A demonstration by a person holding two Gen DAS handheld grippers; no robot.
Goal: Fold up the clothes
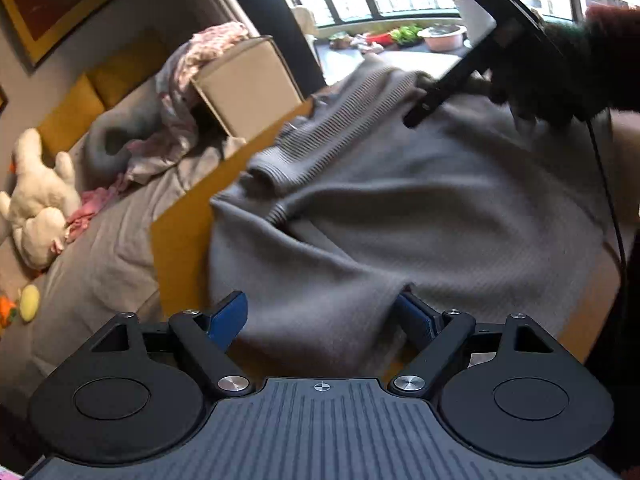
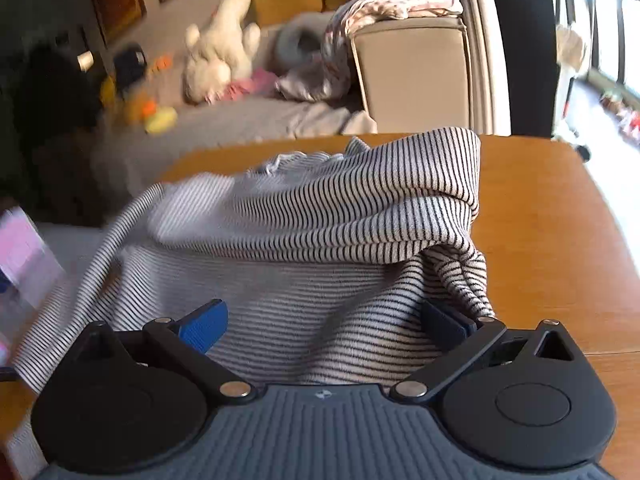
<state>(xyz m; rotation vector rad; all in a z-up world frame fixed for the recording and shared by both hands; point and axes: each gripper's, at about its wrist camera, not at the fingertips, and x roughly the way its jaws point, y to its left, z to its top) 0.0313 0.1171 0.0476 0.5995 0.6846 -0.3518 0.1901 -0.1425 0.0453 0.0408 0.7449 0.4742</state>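
Spread fingers over striped garment

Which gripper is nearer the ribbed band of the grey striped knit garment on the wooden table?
Right. The right gripper reaches in beside the far end of the ribbed band; the left gripper sits open at the garment's plain near edge, a stretch of fabric away.
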